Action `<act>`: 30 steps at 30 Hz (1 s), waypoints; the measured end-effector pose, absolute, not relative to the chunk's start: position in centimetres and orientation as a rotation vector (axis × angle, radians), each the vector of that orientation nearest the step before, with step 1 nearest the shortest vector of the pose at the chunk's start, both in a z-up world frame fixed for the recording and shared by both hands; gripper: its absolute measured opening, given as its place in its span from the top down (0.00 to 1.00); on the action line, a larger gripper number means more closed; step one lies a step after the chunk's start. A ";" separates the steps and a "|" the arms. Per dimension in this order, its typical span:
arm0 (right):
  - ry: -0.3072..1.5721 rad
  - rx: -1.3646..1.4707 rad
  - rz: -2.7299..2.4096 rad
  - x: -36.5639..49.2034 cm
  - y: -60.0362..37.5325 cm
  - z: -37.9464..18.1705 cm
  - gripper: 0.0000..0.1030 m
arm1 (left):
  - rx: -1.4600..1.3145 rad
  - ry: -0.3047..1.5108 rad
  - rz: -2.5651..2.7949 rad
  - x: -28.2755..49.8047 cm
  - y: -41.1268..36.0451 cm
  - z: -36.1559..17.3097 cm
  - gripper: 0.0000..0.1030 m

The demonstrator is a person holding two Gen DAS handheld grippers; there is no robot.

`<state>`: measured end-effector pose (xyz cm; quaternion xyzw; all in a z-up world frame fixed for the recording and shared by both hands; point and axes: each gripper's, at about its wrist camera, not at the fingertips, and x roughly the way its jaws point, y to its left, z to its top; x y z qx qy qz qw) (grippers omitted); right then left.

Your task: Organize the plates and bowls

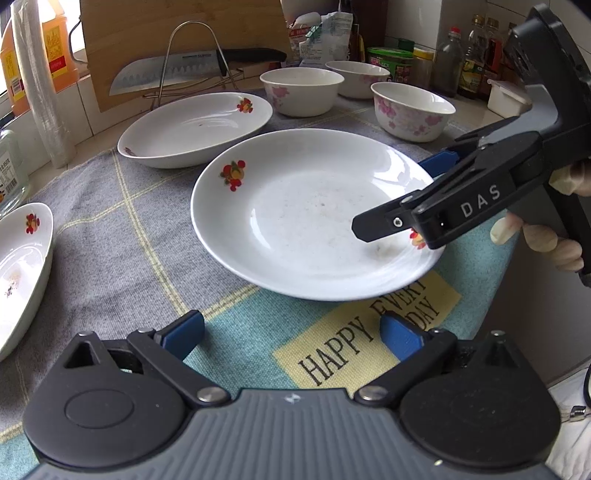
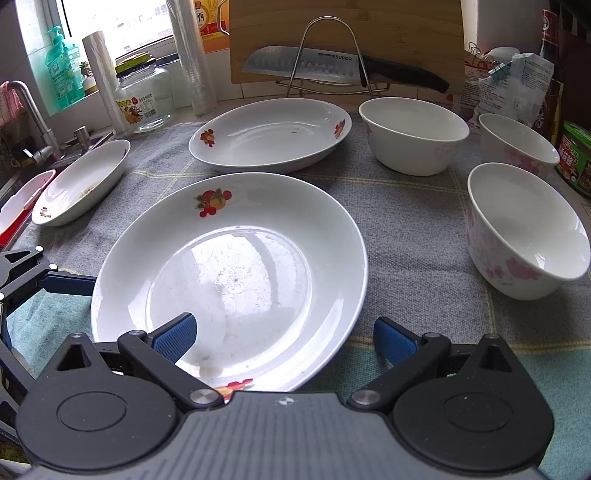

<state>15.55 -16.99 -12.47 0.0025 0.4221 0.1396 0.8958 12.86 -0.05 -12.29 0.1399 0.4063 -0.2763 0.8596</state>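
Note:
A round white plate (image 1: pixel 295 221) (image 2: pixel 236 273) with fruit prints lies on the checked cloth (image 1: pixel 110 236). My right gripper (image 1: pixel 395 195) (image 2: pixel 284 338) is open at the plate's near-right rim, with one finger over the plate and the other outside it. Nearer the camera, my left gripper (image 1: pixel 291 334) is open above the cloth, short of the plate, and holds nothing. An oval dish (image 1: pixel 195 129) (image 2: pixel 269 134) sits behind the plate, and a second oval dish (image 1: pixel 22 266) (image 2: pixel 81 181) lies at the left. Three flowered bowls (image 1: pixel 301 90) (image 1: pixel 358 77) (image 1: pixel 412 109) stand at the back right.
A knife (image 1: pixel 166 74) rests on a wire rack before a wooden board (image 1: pixel 177 29) at the back. Bottles and jars (image 1: pixel 476 55) line the right rear. A glass jar (image 2: pixel 144 99), a tap (image 2: pixel 33 114) and a sink edge are at the left.

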 end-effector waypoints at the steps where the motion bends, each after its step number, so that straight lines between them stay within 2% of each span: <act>1: 0.873 0.002 0.294 15.7 -16.9 -12.5 0.00 | 0.295 0.853 -0.582 13.0 -0.1 -12.3 0.02; 30: 0.897 -0.038 0.587 20.2 -18.0 -12.1 0.00 | 0.329 0.813 -0.651 14.4 -0.6 -12.6 0.01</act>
